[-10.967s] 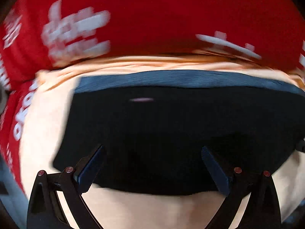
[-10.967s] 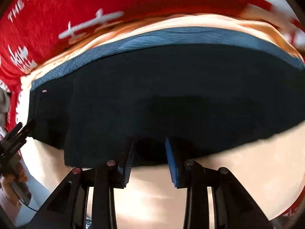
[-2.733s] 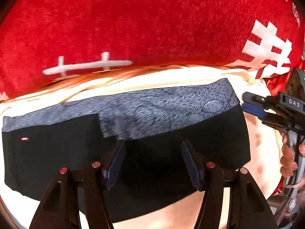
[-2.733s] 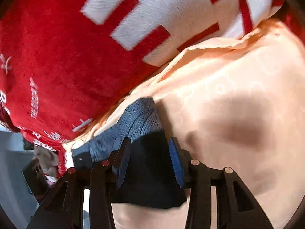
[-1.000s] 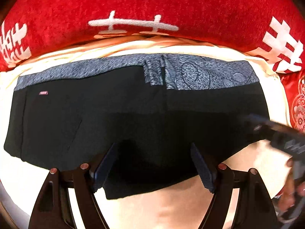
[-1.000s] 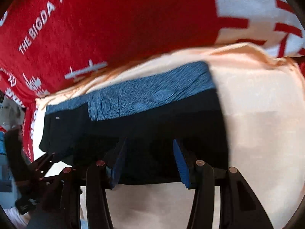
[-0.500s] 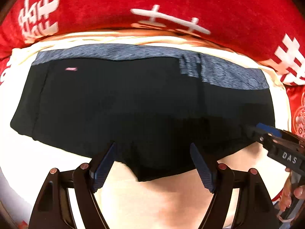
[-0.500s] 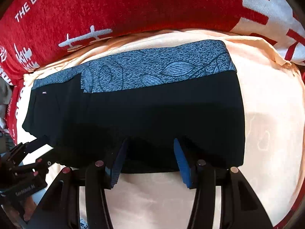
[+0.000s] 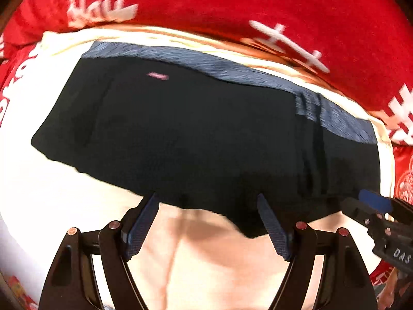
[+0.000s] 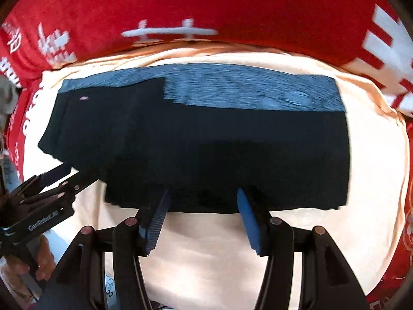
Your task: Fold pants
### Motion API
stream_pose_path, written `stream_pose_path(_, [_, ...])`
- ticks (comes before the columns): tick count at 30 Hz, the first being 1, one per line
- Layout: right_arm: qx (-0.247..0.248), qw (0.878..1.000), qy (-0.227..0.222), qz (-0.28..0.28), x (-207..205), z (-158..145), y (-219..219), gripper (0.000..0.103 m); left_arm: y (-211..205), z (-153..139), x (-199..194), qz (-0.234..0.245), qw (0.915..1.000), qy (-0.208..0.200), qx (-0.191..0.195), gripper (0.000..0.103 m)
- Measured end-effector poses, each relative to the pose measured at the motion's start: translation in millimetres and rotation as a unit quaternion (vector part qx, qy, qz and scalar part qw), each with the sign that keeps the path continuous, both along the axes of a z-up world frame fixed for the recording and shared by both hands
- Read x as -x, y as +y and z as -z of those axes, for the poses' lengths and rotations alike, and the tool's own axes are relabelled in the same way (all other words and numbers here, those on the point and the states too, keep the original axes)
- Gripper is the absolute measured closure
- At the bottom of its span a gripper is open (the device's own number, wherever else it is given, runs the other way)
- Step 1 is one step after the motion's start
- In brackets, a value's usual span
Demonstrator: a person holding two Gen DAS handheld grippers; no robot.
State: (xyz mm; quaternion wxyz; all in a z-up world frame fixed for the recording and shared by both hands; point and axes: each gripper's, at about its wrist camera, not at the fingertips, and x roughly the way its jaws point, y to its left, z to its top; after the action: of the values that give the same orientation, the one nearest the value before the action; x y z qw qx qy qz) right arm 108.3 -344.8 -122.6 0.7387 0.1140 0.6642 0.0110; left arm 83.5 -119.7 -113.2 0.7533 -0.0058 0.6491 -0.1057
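Black pants point(image 9: 196, 139) with a grey patterned waistband point(image 9: 232, 69) lie folded flat on a cream cloth point(image 9: 206, 258); a small pink label point(image 9: 157, 76) sits near their far left. My left gripper point(image 9: 207, 222) hangs open over the near edge of the pants, with nothing between its fingers. In the right wrist view the same pants point(image 10: 206, 149) spread across the middle. My right gripper point(image 10: 202, 219) is open above their near edge, its jaws still opening and nothing between them. Each gripper shows in the other's view: the right gripper point(image 9: 379, 217), the left gripper point(image 10: 51, 180).
A red blanket with white lettering point(image 9: 232, 2) rings the cream cloth on the far side and both ends point(image 10: 206, 7). A person's hand point(image 10: 33, 266) holds the left gripper's handle at the lower left of the right wrist view.
Both grippers have drawn back toward the near edge of the pants and shifted left. The right gripper's jaws have widened. The pants have not moved.
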Motion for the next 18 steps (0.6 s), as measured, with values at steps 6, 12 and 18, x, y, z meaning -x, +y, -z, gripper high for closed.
stream_pose_path(6, [-0.010, 0.999, 0.003, -0.037, -13, 4, 55, 0.044, 47, 1, -8, -0.035, 0.9993, -0.009, 0.008, 0.000])
stream_pose_path(12, [-0.030, 0.997, 0.014, -0.069, -22, 7, 100, 0.044, 82, 8, -14, -0.064, 0.9979, 0.005, 0.000, 0.000])
stream_pose_path(18, [-0.041, 0.995, 0.026, -0.091, -23, 7, 126, 0.043, 115, 10, -20, -0.090, 0.9959, 0.006, 0.006, 0.000])
